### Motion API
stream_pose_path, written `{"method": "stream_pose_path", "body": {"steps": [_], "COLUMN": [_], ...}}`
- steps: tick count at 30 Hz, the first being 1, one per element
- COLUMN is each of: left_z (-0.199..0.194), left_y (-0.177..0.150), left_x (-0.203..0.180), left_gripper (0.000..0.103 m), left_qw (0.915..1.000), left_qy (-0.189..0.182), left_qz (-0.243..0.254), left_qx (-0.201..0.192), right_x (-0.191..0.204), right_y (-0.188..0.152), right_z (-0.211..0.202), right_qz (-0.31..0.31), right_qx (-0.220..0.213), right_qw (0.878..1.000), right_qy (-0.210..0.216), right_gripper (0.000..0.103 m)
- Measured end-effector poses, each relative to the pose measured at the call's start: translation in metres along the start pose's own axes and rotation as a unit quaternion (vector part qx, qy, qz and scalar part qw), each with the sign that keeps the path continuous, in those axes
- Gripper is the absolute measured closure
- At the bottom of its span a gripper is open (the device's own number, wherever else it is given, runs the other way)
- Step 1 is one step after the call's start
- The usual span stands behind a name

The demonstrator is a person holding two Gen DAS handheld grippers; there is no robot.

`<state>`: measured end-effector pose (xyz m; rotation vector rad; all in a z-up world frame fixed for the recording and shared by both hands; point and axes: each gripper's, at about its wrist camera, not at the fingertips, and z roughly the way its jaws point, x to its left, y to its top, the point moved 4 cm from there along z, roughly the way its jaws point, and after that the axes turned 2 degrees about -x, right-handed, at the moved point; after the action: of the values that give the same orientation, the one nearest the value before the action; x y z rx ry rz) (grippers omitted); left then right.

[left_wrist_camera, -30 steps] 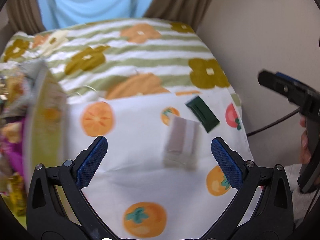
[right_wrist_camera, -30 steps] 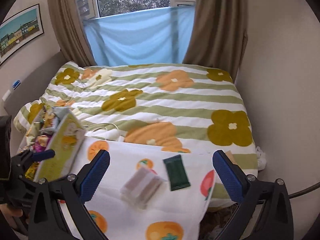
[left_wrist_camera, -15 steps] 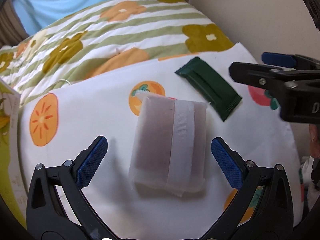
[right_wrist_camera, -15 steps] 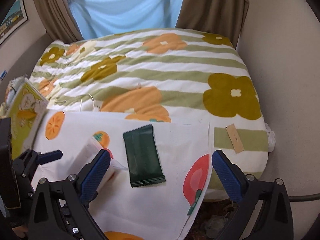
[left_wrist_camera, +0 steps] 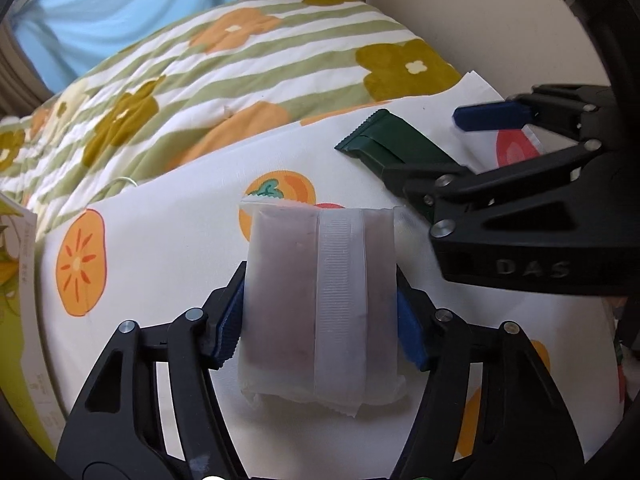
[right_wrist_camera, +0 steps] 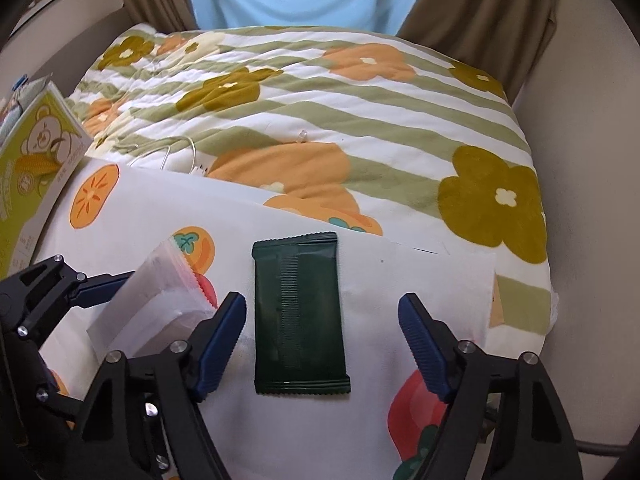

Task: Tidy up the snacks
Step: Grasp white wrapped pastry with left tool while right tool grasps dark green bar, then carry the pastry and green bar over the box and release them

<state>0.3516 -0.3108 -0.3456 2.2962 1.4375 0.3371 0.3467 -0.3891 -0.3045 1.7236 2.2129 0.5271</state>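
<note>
A translucent white snack packet [left_wrist_camera: 320, 300] lies on a white fruit-print cloth [left_wrist_camera: 160, 240]. My left gripper [left_wrist_camera: 320, 324] has its jaws closing, and both blue pads press on the packet's sides. To its right lies a dark green snack packet [right_wrist_camera: 298, 320], flat on the cloth [right_wrist_camera: 380, 280]. My right gripper [right_wrist_camera: 322, 340] hangs just over it with the jaws closing, the packet between the pads but untouched. The right wrist view also shows the white packet [right_wrist_camera: 160, 304] and the left gripper [right_wrist_camera: 60, 288] at its left edge.
A green box with a bear print [right_wrist_camera: 36, 160] stands at the cloth's left edge. Behind the cloth spreads a striped flower quilt [right_wrist_camera: 320, 100] with a thin white cable [right_wrist_camera: 176, 156] on it. A beige wall [right_wrist_camera: 592, 160] runs close along the right.
Both grippers have come down onto the cloth. The left jaws have closed in on the white packet, and the right jaws have narrowed around the green packet.
</note>
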Motion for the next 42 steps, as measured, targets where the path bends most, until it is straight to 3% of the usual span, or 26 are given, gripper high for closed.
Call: {"method": "stream_pose_path", "body": {"steps": [2,13,18,25,34,42], "left_z": [0.000,-0.010,-0.017,-0.041,-0.123,-0.221], "left_y": [0.000,-0.014,-0.016,-0.012,0.000,0.000], "left_x": [0.001,0.022,0.029,0.038,0.066,0.123], "left_gripper": [0.043,0.044,0.044,0.044,0.044,0.044], "left_qw": [1.0000,0.9994,0.9990,0.9976,0.9920,0.9804], "left_qy": [0.002,0.008,0.006,0.005,0.015,0.050], "left_qz": [-0.001,-0.031,-0.045,-0.068,-0.108,-0.150], "left_qx": [0.001,0.011,0.005,-0.012,-0.064,-0.118], "right_x": [0.002,0.010,0.016,0.018,0.037,0.101], "right_y": [-0.001,-0.001,-0.001,-0.002,0.008,0.032], "right_z": [0.004,0.012,0.012,-0.001,-0.066,-0.133], "right_qz": [-0.006,-0.019,-0.020,-0.006,0.001,-0.024], "right_qx": [0.005,0.017,0.014,0.004,-0.031,-0.071], "right_qw": [1.000,1.000,1.000,1.000,0.999,0.995], "right_qy": [0.002,0.004,0.016,0.014,0.027,0.071], "right_gripper": [0.037,0.045,0.061,0.063,0.063,0.063]}}
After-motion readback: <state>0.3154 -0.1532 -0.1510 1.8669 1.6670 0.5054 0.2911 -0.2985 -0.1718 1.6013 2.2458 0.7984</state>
